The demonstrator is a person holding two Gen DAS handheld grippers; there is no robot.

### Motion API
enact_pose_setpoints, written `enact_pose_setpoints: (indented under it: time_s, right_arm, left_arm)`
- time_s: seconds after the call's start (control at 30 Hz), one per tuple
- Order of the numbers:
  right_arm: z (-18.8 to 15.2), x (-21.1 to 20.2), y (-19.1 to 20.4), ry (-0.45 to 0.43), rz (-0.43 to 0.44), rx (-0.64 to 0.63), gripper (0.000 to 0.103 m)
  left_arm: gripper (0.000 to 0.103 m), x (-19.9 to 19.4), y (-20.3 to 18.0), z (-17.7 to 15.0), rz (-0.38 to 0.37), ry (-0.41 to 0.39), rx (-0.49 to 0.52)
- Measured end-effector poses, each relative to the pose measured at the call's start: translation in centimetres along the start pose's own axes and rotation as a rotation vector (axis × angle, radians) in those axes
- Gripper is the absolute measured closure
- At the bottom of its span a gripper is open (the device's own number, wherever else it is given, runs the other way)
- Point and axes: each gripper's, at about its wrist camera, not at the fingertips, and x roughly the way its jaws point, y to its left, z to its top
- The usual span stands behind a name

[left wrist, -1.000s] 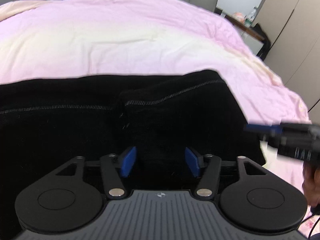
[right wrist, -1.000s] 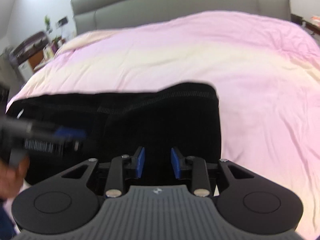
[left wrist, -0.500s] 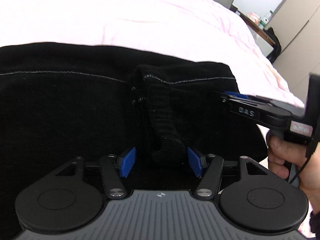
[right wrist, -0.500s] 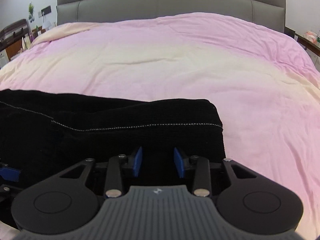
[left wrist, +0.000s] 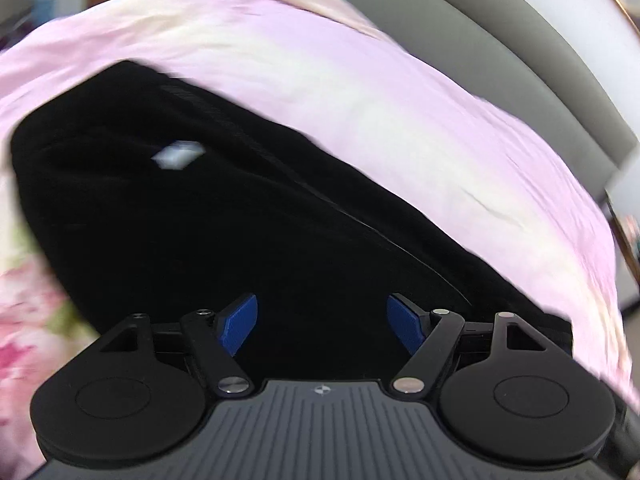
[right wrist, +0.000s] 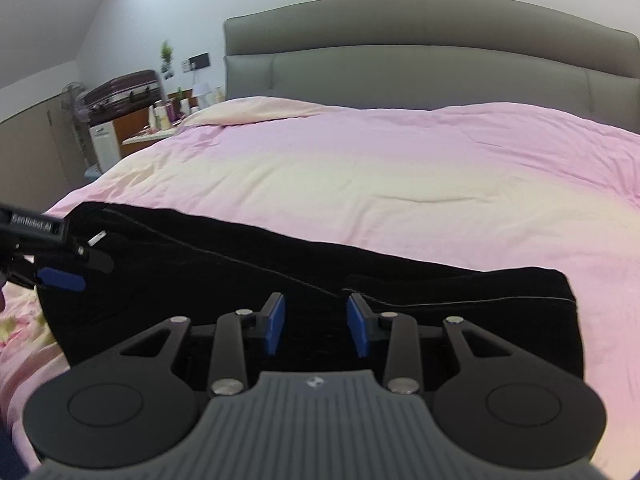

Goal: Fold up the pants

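Spread on the pink bed (right wrist: 400, 184), soft, limp black pants (right wrist: 240, 280) are best taken at the stitched hem, both hand-held grippers, left (left wrist: 322, 330) just widened and right (right wrist: 316, 326), being released.

The pink duvet (right wrist: 400, 184) is lying bare beyond the black pants (right wrist: 280, 280), leaving open room up to the headboard (right wrist: 400, 64). A cluttered side table (right wrist: 156, 128) is crowding the bed's far-left corner, in the right wrist view.
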Motion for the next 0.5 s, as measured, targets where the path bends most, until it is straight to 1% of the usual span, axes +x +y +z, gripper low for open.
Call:
enact_pose_setpoints:
  time_s: [0.07,0.1,0.2,0.3,0.37,0.5]
  right_arm:
    - [-0.1,0.8,3.0,0.020,0.031,-0.054,0.070]
    - [-0.1,1.3,4.3,0.029,0.043,-0.075,0.070]
    - [0.1,2.7,8.0,0.057,0.083,-0.103,0.070]
    - [0.0,4.2,11.6,0.083,0.122,-0.120,0.070]
    - [0.0,5.4,13.7,0.101,0.142,-0.133,0.070]
    - [0.1,7.3,16.5,0.124,0.177,-0.136,0.070]
  left_arm:
    - [0.016,-0.5,3.8,1.2,0.048,-0.024,-0.112]
    - [0.016,-0.6,5.3,1.6,0.073,-0.038,-0.146]
    - [0.016,-0.7,8.6,2.6,0.110,-0.066,-0.197]
    - [0.016,-0.7,10.9,3.1,0.112,-0.084,-0.275]
    - [0.016,-0.8,11.3,2.6,0.112,-0.091,-0.320]
    - [0.016,-1.3,12.9,2.8,0.117,-0.133,-0.389]
